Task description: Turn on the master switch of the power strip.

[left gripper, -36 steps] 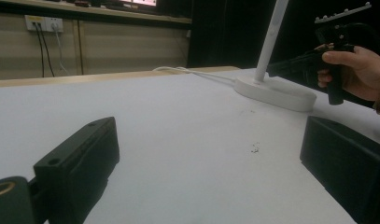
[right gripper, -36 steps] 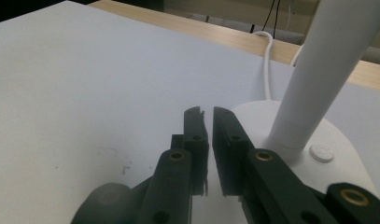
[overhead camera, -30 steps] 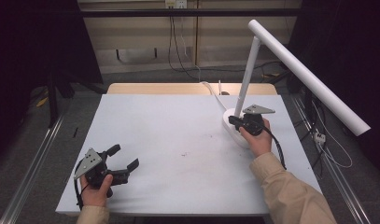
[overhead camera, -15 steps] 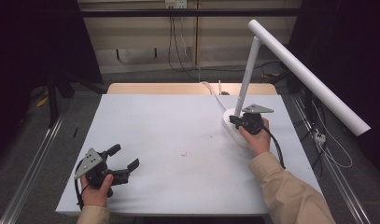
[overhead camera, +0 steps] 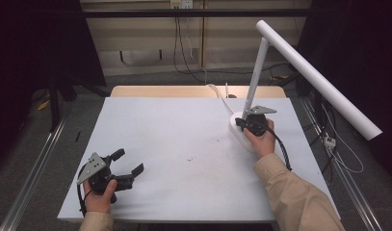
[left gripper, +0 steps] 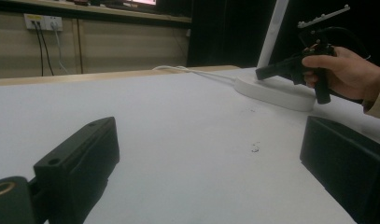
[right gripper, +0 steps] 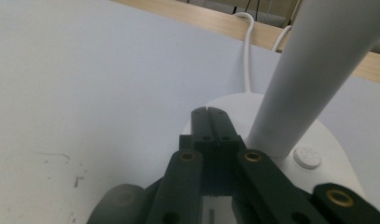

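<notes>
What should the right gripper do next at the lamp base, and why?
Probably shift the right gripper sideways and press the round button on the lamp base. Its fingers are shut, tip over the base beside the pole; the button lies just past the pole's foot, seemingly unpressed.

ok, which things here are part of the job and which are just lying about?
In the job:
- desk lamp, its base and button
- right hand-held gripper, shut, tips over the base

Lying about:
- left hand-held gripper, open, resting on the table
- wall sockets
</notes>
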The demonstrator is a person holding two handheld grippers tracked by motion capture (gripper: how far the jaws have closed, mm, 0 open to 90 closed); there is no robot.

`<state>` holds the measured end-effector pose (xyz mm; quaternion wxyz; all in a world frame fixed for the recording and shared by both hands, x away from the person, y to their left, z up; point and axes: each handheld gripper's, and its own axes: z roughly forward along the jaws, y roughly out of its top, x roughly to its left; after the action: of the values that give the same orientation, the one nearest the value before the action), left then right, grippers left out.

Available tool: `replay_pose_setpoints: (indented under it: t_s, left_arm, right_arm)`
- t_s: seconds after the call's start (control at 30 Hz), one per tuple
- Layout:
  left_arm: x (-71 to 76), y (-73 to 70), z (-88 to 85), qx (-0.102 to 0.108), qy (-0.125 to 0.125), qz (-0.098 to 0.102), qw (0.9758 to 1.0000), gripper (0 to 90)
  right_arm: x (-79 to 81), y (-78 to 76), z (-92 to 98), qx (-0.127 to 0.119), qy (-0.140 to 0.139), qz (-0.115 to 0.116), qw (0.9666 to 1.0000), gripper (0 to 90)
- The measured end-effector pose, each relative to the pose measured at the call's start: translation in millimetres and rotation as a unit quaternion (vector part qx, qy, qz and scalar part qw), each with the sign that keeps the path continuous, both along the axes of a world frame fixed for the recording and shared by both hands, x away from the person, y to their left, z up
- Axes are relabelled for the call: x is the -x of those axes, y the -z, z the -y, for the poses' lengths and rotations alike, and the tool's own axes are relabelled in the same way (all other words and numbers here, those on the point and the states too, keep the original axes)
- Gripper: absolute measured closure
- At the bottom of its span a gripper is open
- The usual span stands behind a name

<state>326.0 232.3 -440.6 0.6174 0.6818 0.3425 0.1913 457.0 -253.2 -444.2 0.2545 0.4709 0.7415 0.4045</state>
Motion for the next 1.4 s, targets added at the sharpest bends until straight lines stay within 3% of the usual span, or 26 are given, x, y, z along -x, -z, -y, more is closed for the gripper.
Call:
replay_pose_setpoints:
  t_s: [0.87,1.1,1.4]
  left_arm:
    - [0.7,0.4,1.2,-0.001,0.002,-0.001,1.0,4.3]
    - [0.6,0.1,1.5,-0.002,0.002,0.0,1.0,4.3]
    - [0.4,0.2,2.4,-0.003,0.004,0.0,1.0,4.3]
  right_arm:
    - [-3.5,1.2,-0.4,0.026,-0.003,-0.014,0.9996,90.0]
    - [-3.5,2.3,0.1,0.017,0.003,-0.017,0.9997,90.0]
    - [-3.3,3.0,-2.4,0.023,0.004,-0.015,0.9996,90.0]
